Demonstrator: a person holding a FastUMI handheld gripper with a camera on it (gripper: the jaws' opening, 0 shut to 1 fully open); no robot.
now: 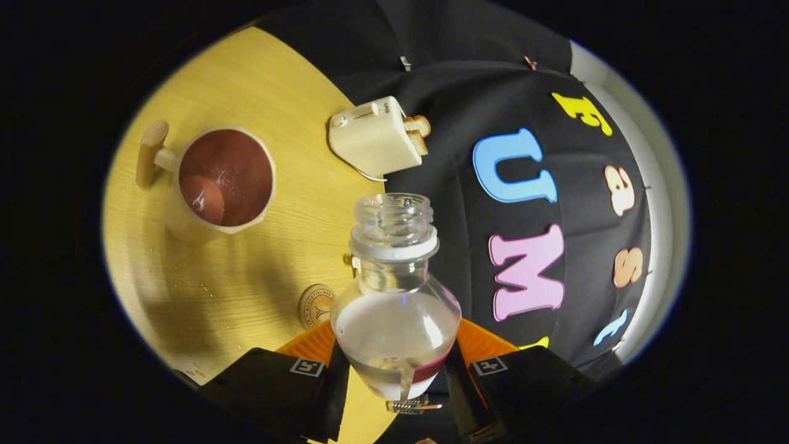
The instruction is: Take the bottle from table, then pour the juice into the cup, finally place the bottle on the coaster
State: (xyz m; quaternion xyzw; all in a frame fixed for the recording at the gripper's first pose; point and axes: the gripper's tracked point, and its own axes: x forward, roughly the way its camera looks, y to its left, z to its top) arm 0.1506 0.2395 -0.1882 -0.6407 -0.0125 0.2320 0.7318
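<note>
The gripper [394,376] gripped the bottle [396,290]. Bare table [246,290] lay open at lower left; the cup [219,182] blocked upper left, the toaster [376,139] upper centre, the coaster [315,305] beside the bottle.

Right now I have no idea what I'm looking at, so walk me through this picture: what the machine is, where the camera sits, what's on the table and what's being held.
There is no robot arm here. A person carries a hand-held gripper with two fingers, and the camera rides on it, looking forward along those fingers. That is why the view is round and bent, and here the whole scene looks tipped sideways.

Both fingers press on a clear bottle, held between them. Its cap is off and only a little red juice is left in its lower part.

On the wooden table stands a cup with a wooden handle, already holding red juice. Close to the bottle lies a small round coaster. Farther off, by the table's edge, sits a cream toaster with toast in it.

The dark cloth behind is the booth's wall.
</note>
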